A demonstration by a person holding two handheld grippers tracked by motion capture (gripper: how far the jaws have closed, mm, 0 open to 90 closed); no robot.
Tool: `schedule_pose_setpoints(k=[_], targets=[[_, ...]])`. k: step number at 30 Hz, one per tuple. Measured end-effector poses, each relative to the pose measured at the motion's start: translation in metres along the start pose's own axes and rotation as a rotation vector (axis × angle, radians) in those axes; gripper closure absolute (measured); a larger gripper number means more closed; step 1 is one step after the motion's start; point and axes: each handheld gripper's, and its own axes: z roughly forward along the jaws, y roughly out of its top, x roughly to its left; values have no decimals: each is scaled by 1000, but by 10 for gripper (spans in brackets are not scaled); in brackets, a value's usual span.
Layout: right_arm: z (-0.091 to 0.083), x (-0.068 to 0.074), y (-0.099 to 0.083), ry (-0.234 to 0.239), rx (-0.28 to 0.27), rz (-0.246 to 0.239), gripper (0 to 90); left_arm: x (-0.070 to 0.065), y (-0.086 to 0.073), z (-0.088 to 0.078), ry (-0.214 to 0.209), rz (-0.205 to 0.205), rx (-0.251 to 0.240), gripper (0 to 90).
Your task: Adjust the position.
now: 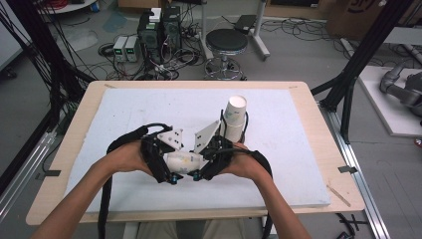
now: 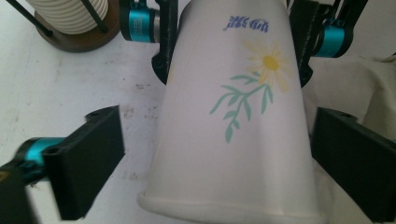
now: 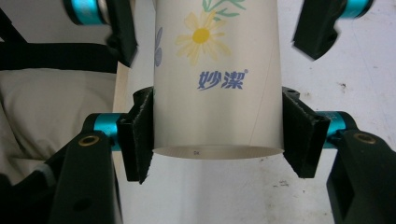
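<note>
So the worktop (image 1: 303,149) is a light wood slab with a big white foam-looking sheet on top, a bit scuffed and speckled up close. Behind it there's grey floor with a black round stool (image 1: 226,42), a couple of computer towers (image 1: 159,30) and a mess of cables, plus black frame legs on both sides.

Near the front middle, a paper cup (image 1: 184,161) with a daisy print lies sideways between the two tools. The right tool (image 3: 217,140) is clamped on the cup's base end, pads pressed against both sides. The left tool (image 2: 219,154) sits around the rim end with its jaws apart, gaps showing either side. A stack of cups (image 1: 234,119) stands in a holder just beyond the hands.
</note>
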Motion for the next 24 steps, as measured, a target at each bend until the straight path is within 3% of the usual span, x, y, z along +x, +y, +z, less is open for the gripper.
schedule_pose_setpoints(k=[14,20,24], targets=[[-1,-1,-4,-1,-7,13,366,2,-9,-3,9,-33,-50,17],[-3,0,-5,-7,-8,17,366,3,-14,-13,24,-46,-106,17],[-6,0,-7,-16,-15,22,366,4,-19,-21,46,-67,-182,17]])
